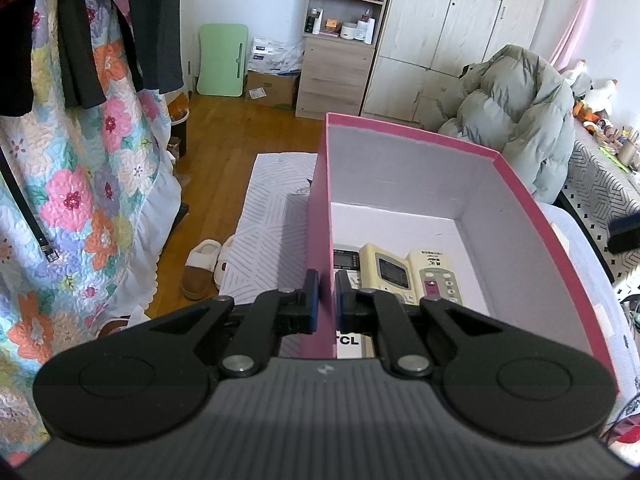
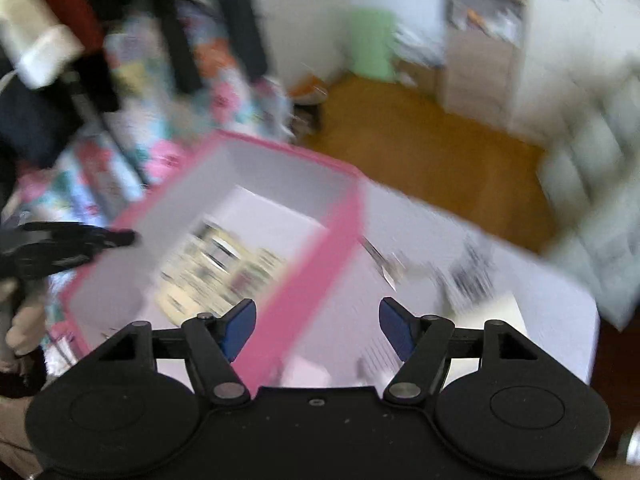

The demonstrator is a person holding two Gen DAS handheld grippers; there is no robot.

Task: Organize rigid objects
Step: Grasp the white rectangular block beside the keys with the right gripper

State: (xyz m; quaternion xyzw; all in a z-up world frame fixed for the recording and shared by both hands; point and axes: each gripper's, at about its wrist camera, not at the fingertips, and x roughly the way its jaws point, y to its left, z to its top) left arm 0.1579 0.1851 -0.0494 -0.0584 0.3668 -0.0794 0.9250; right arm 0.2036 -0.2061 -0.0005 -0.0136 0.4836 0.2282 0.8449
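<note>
A pink box (image 1: 520, 208) with a white inside stands on a white table. Three remote controls (image 1: 390, 272) lie side by side on its floor. My left gripper (image 1: 327, 300) is shut on the box's left wall (image 1: 318, 216), one finger outside and one inside. The right wrist view is blurred by motion. There the box (image 2: 320, 256) with the remotes (image 2: 224, 268) lies ahead and left. My right gripper (image 2: 318, 330) is open and empty above the box's right wall. The left gripper (image 2: 72, 240) shows at the box's far side.
A floral quilt (image 1: 88, 184) and dark clothes hang at the left. Slippers (image 1: 204, 264) lie on the wood floor. A grey puffer jacket (image 1: 520, 120) sits at the right. A shelf unit (image 1: 344, 32) and wardrobe stand at the back. Small blurred objects (image 2: 468, 276) lie on the table right of the box.
</note>
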